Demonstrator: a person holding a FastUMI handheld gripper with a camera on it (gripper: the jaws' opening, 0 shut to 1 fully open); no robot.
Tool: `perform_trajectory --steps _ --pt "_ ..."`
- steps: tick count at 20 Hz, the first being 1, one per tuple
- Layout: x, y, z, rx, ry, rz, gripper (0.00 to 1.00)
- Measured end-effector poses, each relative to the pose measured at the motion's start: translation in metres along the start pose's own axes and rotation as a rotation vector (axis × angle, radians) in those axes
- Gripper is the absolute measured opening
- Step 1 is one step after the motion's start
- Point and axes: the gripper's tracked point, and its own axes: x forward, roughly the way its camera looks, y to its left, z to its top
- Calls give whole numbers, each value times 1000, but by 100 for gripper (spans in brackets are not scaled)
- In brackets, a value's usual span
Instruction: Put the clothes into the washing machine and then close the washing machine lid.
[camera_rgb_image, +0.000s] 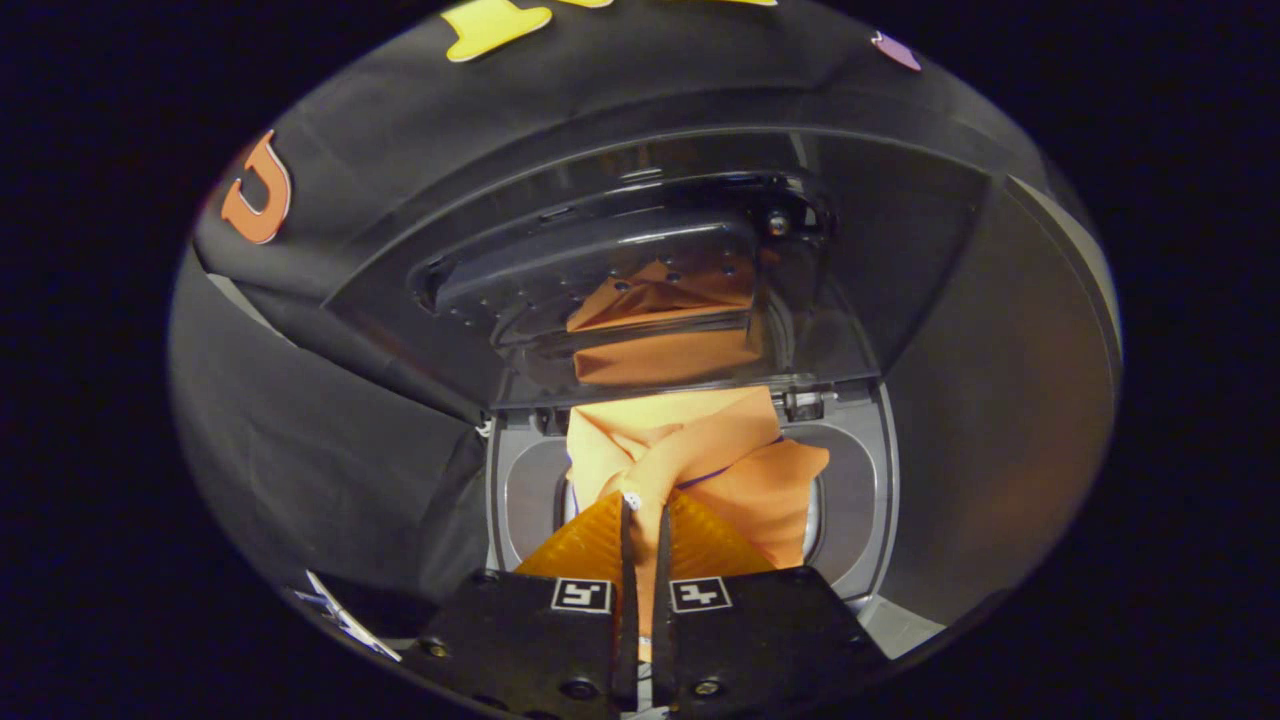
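Two fingers of the claw (642, 520) stood almost together, only a thin slit between them, and a fold of the orange cloth garment (690, 455) was pinched in that slit, both fingers pressing on it. The claw pointed forward and downward at the top opening of the grey plastic washing machine (860, 500), its tips just above the opening's near edge.

The garment hung bunched from the fingertips, spreading ahead of them and to their right, and it covered most of the round drum mouth; how far it reached down into the drum could not be told. A thin dark line ran across one of its folds.

Beyond the garment the dark translucent washing machine lid (600, 270) stood raised, tilted back on its hinge at the far edge of the opening, and its glossy underside mirrored the orange cloth. A small hinge fitting (805, 403) sat at the lid's right foot.

Narrow bands of the grey rim showed bare on either side of the garment. Black cloth (330, 450) draped close against the machine's left flank.
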Motion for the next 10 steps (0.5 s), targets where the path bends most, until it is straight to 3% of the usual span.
perform_trajectory --steps 5,9,10 --pt "7 -7 -13 1 4 -14 20" --pt "-1 -9 1 -53 -64 -48 84" --pt "-6 -9 2 -65 -75 -56 84"
